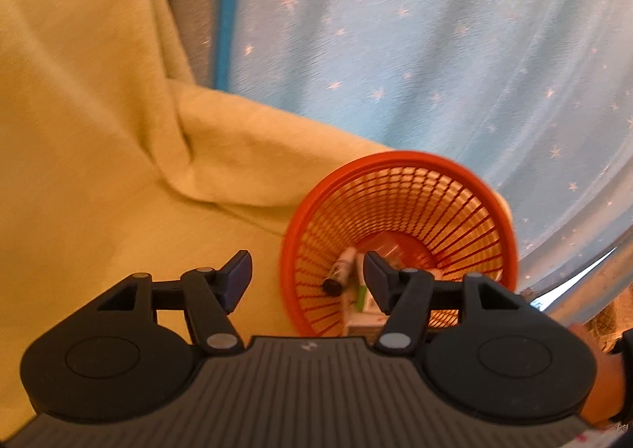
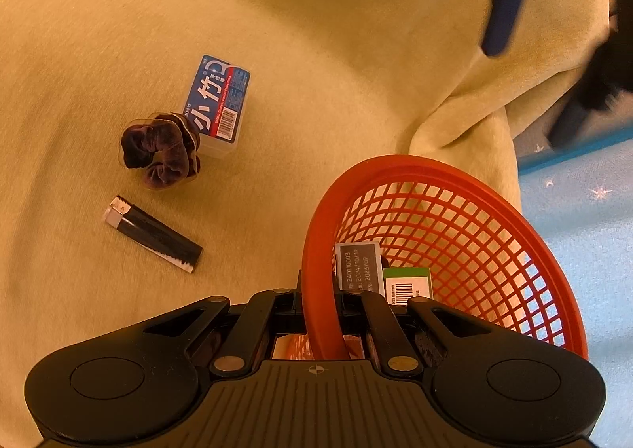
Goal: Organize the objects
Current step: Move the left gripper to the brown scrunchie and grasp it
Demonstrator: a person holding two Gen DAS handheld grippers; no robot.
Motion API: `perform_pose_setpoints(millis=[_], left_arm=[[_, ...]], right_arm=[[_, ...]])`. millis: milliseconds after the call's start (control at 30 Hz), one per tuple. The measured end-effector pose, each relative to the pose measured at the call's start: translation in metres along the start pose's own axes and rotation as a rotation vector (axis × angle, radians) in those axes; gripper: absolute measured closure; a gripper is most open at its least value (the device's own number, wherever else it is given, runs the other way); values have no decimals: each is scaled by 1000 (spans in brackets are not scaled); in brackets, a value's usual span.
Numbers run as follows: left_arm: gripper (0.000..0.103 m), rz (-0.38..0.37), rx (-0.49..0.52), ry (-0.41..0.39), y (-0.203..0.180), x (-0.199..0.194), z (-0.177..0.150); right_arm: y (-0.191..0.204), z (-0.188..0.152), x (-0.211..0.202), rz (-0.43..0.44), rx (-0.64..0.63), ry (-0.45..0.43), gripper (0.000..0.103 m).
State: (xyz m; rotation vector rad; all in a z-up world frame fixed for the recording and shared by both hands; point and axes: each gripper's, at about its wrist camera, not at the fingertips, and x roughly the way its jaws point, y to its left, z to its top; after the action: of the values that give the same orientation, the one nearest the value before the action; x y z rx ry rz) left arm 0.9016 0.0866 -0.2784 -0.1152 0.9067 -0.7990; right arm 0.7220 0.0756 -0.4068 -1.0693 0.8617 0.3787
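- Yellow blanket (image 2: 316,32) covers the surface under everything.
- Orange basket (image 2: 455,218): my right claw (image 2: 320,313) is clamped on its near rim; boxes (image 2: 358,266) lie inside.
- My left claw (image 1: 306,281) is spread wide, holding nothing.
- Blue box (image 2: 217,103), scrunchie (image 2: 160,151) and lighter (image 2: 154,234) lie on the blanket.

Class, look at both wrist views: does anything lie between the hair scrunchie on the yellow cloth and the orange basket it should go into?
Nothing visible does. The scrunchie lies on the yellow cloth, touching the blue-labelled box, with bare cloth between it and the orange basket. The lighter lies nearer the camera, off that line.
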Motion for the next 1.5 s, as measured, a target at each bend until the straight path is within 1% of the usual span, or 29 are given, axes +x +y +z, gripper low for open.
perform_pose_setpoints(millis=[200,400,433,600,700,1167,1500], left_arm=[[46,72,-16,31,26,-8,-17],[46,145,-30,76,49,-15,-46],[46,153,-41,59,52,-15,-50],[46,171,-80,90,59,-14,-79],[46,179,-71,113,57,-10,-95],[46,104,-91,229,42,36,-148],[48,77,-119,262,38,55,-156]], right_arm=[[0,-1,0,0,3,0,101],[1,0,0,1,-1,1,101],[1,0,0,1,-2,1,101],[0,0,0,2,-5,2,101],[0,1,1,2,-10,2,101],[2,1,1,1,-13,-4,101],[4,1,1,-1,-10,-9,101]])
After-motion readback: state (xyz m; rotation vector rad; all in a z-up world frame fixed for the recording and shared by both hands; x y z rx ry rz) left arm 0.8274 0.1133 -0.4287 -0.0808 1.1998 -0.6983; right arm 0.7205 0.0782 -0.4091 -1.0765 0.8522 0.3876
